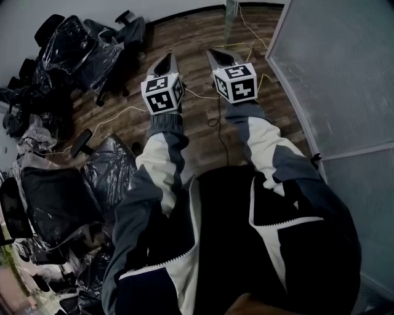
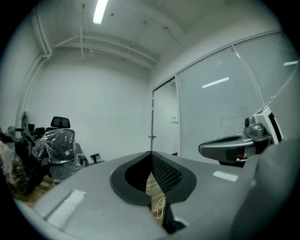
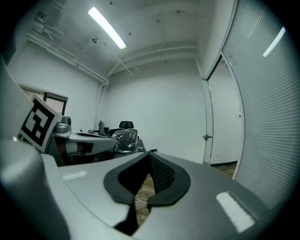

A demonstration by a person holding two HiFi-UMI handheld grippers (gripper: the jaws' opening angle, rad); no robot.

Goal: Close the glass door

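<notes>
The glass door [image 2: 164, 123] stands ahead, its free edge carrying a small handle [image 2: 152, 137]. In the right gripper view the door [image 3: 220, 126] and its handle [image 3: 205, 137] lie right of centre, some way off. In the head view only a thin strip of the door [image 1: 232, 11] shows at the top. My left gripper [image 1: 165, 61] and right gripper [image 1: 217, 56] are held side by side over the wooden floor, both pointing forward and well short of the door. Each pair of jaws is shut with nothing between them: the left gripper [image 2: 151, 153], the right gripper [image 3: 149, 154].
A frosted glass wall [image 1: 332, 74] runs along the right. Several office chairs wrapped in plastic [image 1: 74, 55] crowd the left side and the back corner [image 2: 58, 145]. A thin cable [image 1: 209, 98] trails across the wood floor [image 1: 203, 141] below the grippers.
</notes>
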